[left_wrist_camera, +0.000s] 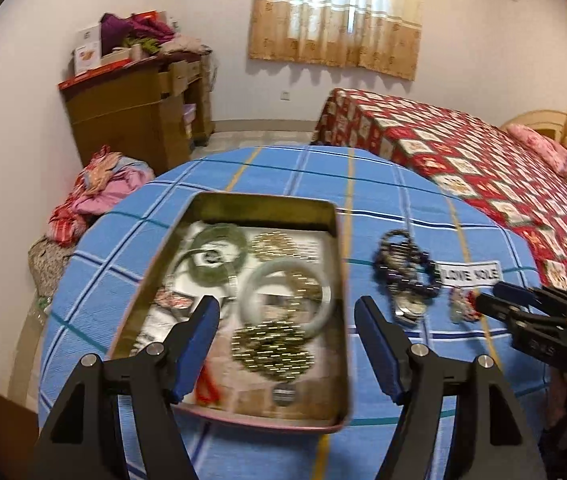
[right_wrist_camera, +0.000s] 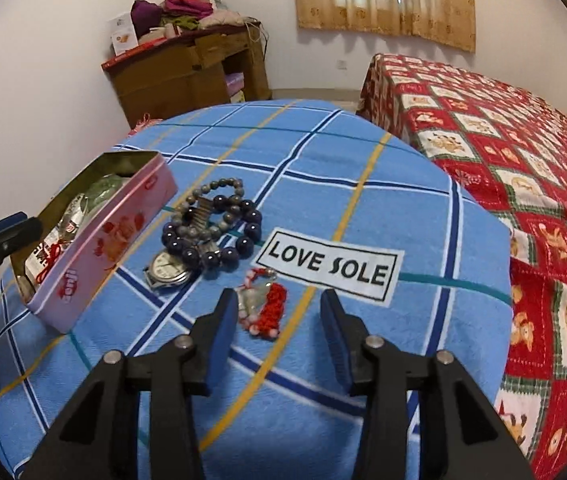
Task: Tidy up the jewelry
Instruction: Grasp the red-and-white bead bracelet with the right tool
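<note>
A pink tin box (left_wrist_camera: 335,240) (right_wrist_camera: 95,248) sits on a blue checked cloth and holds green and pale jade bangles (left_wrist_camera: 283,296) and gold chains (left_wrist_camera: 271,348). My left gripper (left_wrist_camera: 287,312) is open and empty above the tin. Right of the tin lie dark bead bracelets (right_wrist_camera: 219,228) (left_wrist_camera: 407,264), a wristwatch (right_wrist_camera: 167,270) and a red corded charm (right_wrist_camera: 265,306) (left_wrist_camera: 461,302). My right gripper (right_wrist_camera: 279,306) is open, low over the cloth, with the red charm between its fingers; I cannot tell if it touches.
The cloth-covered table (right_wrist_camera: 323,160) bears a "LOVE SOLE" label (right_wrist_camera: 329,268). A bed with a red patterned quilt (right_wrist_camera: 503,140) stands to the right. A brown cabinet (left_wrist_camera: 135,120) piled with clothes is at the back left.
</note>
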`<state>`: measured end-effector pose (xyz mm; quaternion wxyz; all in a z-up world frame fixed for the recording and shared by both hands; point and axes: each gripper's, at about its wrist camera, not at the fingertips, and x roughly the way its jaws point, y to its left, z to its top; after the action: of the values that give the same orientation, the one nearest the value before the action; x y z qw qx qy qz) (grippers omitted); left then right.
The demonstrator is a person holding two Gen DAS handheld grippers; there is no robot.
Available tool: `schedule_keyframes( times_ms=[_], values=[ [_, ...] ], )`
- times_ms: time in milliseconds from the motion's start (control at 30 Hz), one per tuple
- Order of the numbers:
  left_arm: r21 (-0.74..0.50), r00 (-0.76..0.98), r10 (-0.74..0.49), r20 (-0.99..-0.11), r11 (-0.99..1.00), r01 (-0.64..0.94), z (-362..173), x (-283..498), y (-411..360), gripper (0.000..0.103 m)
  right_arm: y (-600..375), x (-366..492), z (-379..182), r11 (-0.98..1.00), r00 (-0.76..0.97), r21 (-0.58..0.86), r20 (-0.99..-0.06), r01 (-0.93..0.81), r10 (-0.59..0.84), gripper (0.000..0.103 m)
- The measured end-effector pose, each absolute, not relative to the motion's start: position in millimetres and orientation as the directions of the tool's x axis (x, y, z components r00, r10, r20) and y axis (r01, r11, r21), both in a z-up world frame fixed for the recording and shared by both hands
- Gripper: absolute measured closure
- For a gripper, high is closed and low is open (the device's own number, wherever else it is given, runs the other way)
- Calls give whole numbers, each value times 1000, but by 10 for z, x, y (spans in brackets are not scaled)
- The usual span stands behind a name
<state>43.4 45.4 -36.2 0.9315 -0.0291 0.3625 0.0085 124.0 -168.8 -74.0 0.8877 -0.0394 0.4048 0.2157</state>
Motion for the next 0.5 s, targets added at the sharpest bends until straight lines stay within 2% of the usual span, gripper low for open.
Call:
schedule_keyframes(
  times_ms=[167,233,267,300,500],
  values=[
    [-17,740,-35,-672,999,33,-331,467,177,33,-1544,1383,-879,885,517,118,-774,-451,367,59],
    [-2,734,-44,-678,998,59,-352,497,69,33,-1549,1376,-871,879,512,119,-774,-461,374,68],
    [3,731,-47,-680,998,67,-361,507,18,33,-1552,1356,-871,872,508,121,-772,-474,382,83],
    [5,730,-52,-682,997,75,-369,511,-19,33,-1559,1334,-875,869,508,117,-771,-480,385,85],
    [55,722,-72,-688,987,151,-440,574,-351,33,-1700,1262,-888,890,548,99,-756,-444,358,88]
  ],
)
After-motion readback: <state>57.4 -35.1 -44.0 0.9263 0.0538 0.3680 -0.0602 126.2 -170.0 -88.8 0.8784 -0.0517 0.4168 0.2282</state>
